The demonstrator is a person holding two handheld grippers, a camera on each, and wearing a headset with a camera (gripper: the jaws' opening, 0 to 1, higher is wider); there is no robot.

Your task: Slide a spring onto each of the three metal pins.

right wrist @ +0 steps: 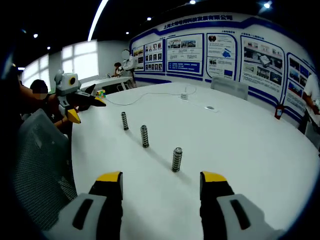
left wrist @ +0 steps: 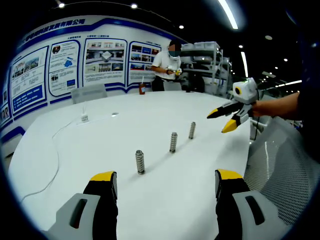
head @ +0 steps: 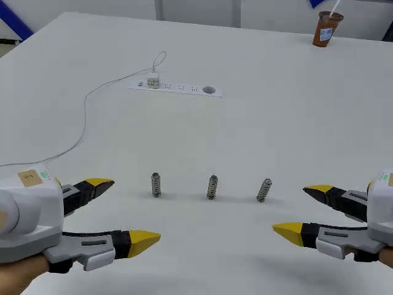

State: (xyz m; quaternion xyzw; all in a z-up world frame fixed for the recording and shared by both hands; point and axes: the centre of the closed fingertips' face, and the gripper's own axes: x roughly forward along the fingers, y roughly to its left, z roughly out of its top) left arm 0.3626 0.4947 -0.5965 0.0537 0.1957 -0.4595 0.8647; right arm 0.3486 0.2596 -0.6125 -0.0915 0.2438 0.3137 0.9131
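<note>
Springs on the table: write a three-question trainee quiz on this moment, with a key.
1. True or false: the left gripper and the right gripper both have open jaws holding nothing.
2. How many springs stand in the row on the table? A two, B three, C five.
3. Fill in: the white cable runs to the ____.
Key: 1 true; 2 B; 3 power strip.
</note>
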